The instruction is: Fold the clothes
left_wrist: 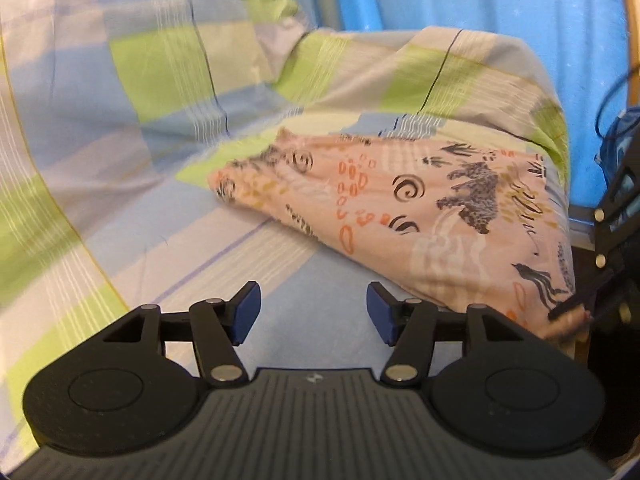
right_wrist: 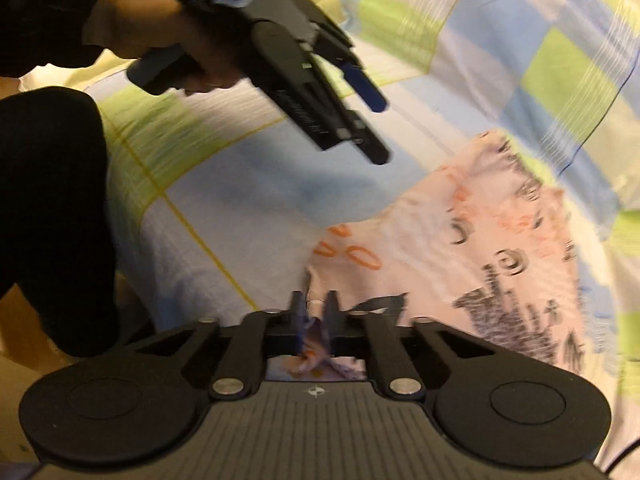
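Note:
A pink garment point(left_wrist: 420, 208) printed with animals, spirals and orange marks lies flat on the checked bed sheet point(left_wrist: 120, 160). My left gripper point(left_wrist: 314, 312) is open and hovers over bare sheet just left of the garment's near edge, holding nothing. From the right wrist view the left gripper point(right_wrist: 378, 128) hangs above the sheet, held by a hand point(right_wrist: 160, 20). My right gripper point(right_wrist: 314, 308) is shut on a near corner of the garment point(right_wrist: 480, 240), with cloth bunched between the fingers. Its tip point(left_wrist: 568, 314) shows at the garment's right corner.
A lumped quilt point(left_wrist: 420, 72) in the same green, blue and grey checks lies behind the garment. A blue wall point(left_wrist: 480, 0) stands beyond it. The person's dark-clothed leg point(right_wrist: 52, 200) is at the bed's left edge. Cables point(left_wrist: 608, 112) hang at far right.

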Action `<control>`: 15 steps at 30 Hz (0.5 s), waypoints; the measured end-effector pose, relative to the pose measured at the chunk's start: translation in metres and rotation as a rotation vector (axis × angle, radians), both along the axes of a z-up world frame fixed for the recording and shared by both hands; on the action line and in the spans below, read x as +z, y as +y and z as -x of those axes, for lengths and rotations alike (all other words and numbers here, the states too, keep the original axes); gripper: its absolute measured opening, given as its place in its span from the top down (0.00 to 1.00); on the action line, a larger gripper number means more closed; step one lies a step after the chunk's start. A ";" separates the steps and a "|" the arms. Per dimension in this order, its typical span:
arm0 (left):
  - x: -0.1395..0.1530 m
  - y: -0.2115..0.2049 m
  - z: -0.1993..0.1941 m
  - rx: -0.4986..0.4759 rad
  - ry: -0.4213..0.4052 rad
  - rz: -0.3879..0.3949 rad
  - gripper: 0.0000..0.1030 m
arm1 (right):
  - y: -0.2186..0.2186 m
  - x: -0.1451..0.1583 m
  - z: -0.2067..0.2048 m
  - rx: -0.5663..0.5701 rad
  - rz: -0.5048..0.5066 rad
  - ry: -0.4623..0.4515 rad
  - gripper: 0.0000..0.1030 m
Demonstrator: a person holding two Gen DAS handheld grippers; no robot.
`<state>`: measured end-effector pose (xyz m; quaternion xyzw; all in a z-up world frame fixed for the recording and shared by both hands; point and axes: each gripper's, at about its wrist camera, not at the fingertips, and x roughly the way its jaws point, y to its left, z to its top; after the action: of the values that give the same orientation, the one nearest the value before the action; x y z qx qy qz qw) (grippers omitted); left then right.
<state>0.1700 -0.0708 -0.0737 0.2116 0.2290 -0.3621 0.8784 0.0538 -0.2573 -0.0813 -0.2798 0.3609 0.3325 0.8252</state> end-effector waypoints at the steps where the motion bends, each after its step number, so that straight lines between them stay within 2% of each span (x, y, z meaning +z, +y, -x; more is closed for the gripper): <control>1: 0.002 0.000 0.008 -0.009 -0.016 -0.012 0.45 | -0.006 0.005 -0.002 -0.037 -0.041 0.010 0.99; 3: 0.009 -0.002 0.024 -0.023 -0.022 -0.025 0.45 | -0.015 0.016 -0.005 -0.116 -0.109 0.009 0.99; 6: 0.020 -0.006 0.051 -0.029 0.014 -0.024 0.44 | -0.027 0.037 -0.004 -0.211 -0.176 -0.009 0.99; 7: 0.024 -0.008 0.060 -0.036 0.016 -0.027 0.41 | -0.030 0.044 -0.003 -0.232 -0.187 -0.020 0.99; 10: 0.028 -0.017 0.079 -0.028 0.014 -0.033 0.37 | -0.032 0.059 0.001 -0.269 -0.185 -0.060 0.99; 15: 0.019 -0.035 0.087 0.023 0.088 0.024 0.34 | -0.030 0.064 0.005 -0.278 -0.187 -0.087 0.99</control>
<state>0.0830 -0.1056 -0.0547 0.1824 0.2656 -0.3635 0.8741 0.0492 -0.2871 -0.0174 -0.1634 0.3274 0.2351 0.9005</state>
